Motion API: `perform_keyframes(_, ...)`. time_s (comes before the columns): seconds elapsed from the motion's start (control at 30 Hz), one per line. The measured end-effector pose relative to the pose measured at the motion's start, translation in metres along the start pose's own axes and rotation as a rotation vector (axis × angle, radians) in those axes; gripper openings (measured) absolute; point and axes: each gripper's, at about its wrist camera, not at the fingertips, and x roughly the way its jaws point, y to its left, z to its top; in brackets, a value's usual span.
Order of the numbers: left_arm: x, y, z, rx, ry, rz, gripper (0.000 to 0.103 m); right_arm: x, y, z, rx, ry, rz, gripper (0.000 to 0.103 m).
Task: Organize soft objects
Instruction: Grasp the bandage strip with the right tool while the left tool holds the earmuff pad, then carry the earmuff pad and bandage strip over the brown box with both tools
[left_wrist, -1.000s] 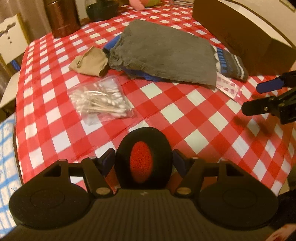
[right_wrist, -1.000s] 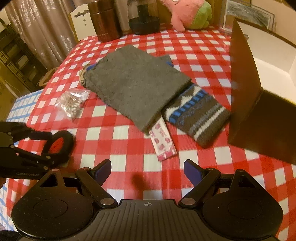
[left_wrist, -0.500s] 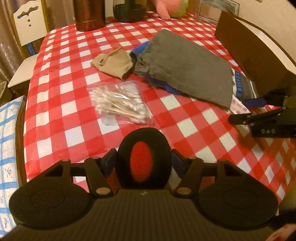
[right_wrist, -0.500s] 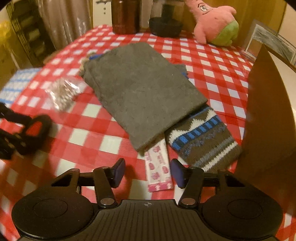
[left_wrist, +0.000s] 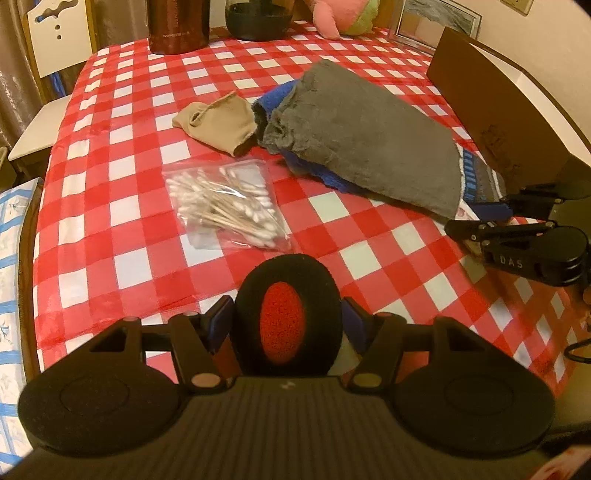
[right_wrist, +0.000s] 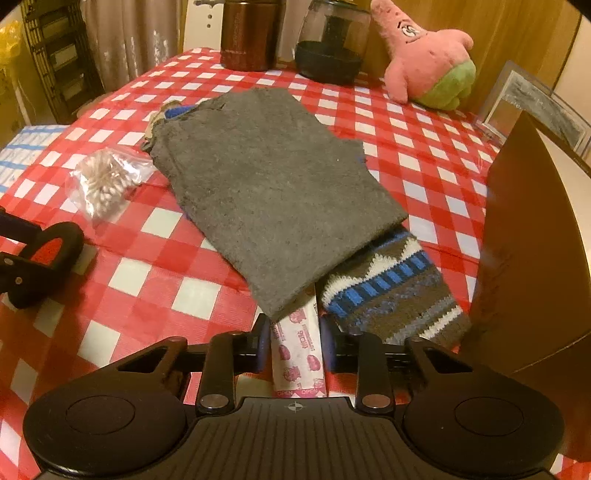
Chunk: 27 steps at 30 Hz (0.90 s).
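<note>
1. Left wrist view: the left gripper (left_wrist: 287, 325) has its fingers clamped on a round black ear cushion with a red centre (left_wrist: 286, 314), held above the near edge of the surface (left_wrist: 122, 229), which wears a red-and-white checked cloth. Beyond it lie a clear bag of cotton swabs (left_wrist: 225, 206), a beige sock (left_wrist: 218, 125) and a grey cloth (left_wrist: 365, 125) piled on something blue (left_wrist: 275, 98). The right gripper (left_wrist: 491, 218) is low at the right edge, beside an open brown box (left_wrist: 498, 107).

2. Right wrist view: that gripper's fingers (right_wrist: 261, 343) have just been closing, with a pink-printed white sachet (right_wrist: 299, 350) between them. I cannot tell whether the pads press on it yet. The sachet's far end is tucked under the near corner of the grey cloth, just beside a patterned knit sock (right_wrist: 395, 291).

3. Risk, as I judge it: the sachet is thin and flat, so the fingers may slide over it or pinch the checked cloth instead. Because its far end is pinned, pulling could drag the grey cloth or the knit sock along.

4. Room: at the far edge stand a brown canister (right_wrist: 247, 33), a dark glass jar (right_wrist: 328, 44) and a pink star plush (right_wrist: 424, 55). A framed picture (right_wrist: 532, 107) leans at the far right corner, with curtains and a chair back behind.
</note>
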Motion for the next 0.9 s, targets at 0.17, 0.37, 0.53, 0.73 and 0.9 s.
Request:
perform_keyframes(0.17, -0.001, -0.004, -0.004, 0.006, 0.009, -0.005, 0.061, -0.009, -0.003, -0.007, 0.034, 0.029, 0.021, 0.028)
perform_keyframes(0.37, -0.009, -0.012, -0.005, 0.026, 0.004, -0.014, 0.061, -0.029, -0.009, -0.02, 0.116, 0.048, 0.062, 0.026)
perform_keyframes(0.53, -0.021, -0.026, -0.001, 0.054, -0.018, -0.034, 0.061, -0.052, -0.012, -0.026, 0.161, 0.035, 0.082, 0.026)
perform_keyframes(0.73, -0.034, -0.051, 0.015, 0.107, -0.061, -0.069, 0.061, -0.082, -0.021, -0.025, 0.204, -0.008, 0.078, 0.026)
perform_keyframes(0.9, -0.043, -0.075, 0.033, 0.159, -0.1, -0.104, 0.061, -0.106, -0.036, -0.024, 0.253, -0.053, 0.067, 0.026)
